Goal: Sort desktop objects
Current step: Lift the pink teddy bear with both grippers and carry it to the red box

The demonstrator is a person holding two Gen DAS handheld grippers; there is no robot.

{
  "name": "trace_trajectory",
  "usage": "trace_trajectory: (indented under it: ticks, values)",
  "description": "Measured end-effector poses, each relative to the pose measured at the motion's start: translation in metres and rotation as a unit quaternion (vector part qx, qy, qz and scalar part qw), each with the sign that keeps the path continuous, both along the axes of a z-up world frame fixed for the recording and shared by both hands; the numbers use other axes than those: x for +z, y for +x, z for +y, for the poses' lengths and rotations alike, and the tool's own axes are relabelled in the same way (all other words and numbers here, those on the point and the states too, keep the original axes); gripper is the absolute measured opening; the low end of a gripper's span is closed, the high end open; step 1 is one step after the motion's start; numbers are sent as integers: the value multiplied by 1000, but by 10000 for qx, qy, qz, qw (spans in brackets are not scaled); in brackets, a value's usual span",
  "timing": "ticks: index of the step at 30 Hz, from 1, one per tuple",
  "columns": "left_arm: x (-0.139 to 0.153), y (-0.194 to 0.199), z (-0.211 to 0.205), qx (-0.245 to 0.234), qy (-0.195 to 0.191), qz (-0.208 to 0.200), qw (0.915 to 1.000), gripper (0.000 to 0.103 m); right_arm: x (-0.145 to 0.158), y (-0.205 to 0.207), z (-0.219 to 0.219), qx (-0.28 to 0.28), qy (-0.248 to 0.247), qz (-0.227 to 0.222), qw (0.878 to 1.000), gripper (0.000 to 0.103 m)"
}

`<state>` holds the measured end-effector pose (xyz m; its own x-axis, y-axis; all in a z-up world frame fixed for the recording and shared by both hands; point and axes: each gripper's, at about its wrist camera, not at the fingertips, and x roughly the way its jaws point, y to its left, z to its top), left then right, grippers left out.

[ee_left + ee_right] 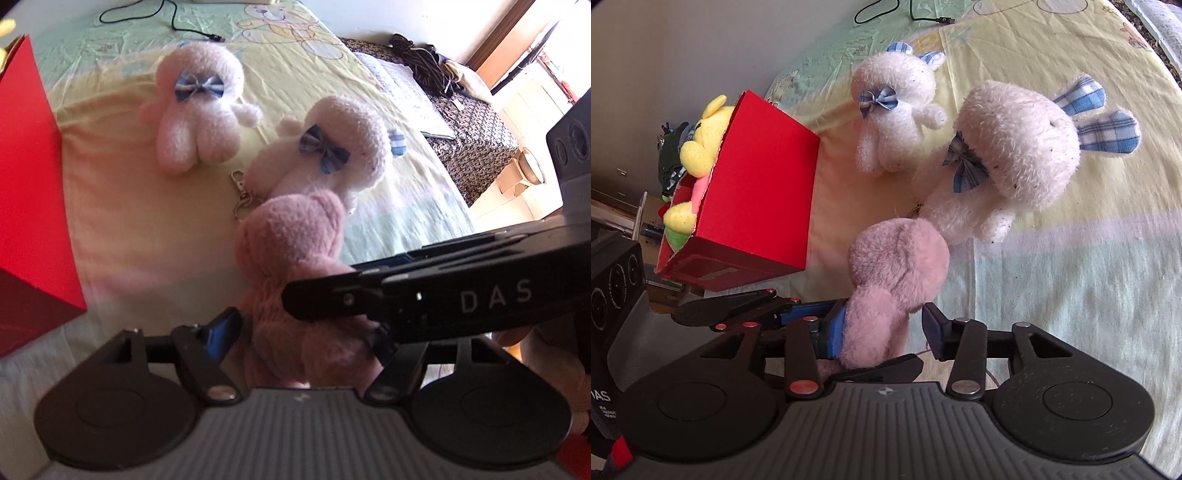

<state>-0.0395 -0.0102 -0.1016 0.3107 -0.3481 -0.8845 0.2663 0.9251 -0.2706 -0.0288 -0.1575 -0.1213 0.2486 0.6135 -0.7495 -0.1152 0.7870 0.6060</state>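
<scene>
A pink plush toy [295,258] [897,266] is held just above the bedsheet [129,221]. My left gripper [303,336] is shut on its lower body. My right gripper [882,328] is open around the same toy: its left pad touches the fur and a gap shows at the right pad. In the left wrist view my right gripper [321,284] crosses in from the right. Two white bunnies with blue bows lie beyond, a smaller one [199,107] [894,110] and a larger one [332,147] [1008,155]. A red box [29,184] [761,192] stands at the left.
The red box holds a yellow plush [705,140] and other toys. A metal key clasp [242,195] lies by the larger bunny. A black cable [173,18] trails at the bed's far end. Clothes [424,62] lie on a patterned blanket [476,122] to the right.
</scene>
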Motion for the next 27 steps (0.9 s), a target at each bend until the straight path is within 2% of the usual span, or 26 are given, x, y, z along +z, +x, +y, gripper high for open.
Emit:
trace_trajectory:
  ticks: [5,6,8,17,22,27]
  values:
    - [-3,7,-5,-28,58,47,10000,71,-16,7,-5,-254,477,484,9974,47]
    - [-3,5,-7,-83,107,22,9999,71,-17,7,-6,-254,566,519,9967,40]
    - [-1,0,-11,-136,163,-36,9998,70,-17,6,-6,-244,647,578,9959,39]
    - [15,-18,-12,-202,-20,-69,9998,69,3,-8,3,264,457,396,9978,38]
    - [26,-34,5,7,-162,-67,9998,69,16,-14,17,720,427,238,9962,37]
    - [42,-55,33,440,-302,-193,9984,69,33,-18,40,1254,517,13,9908,37]
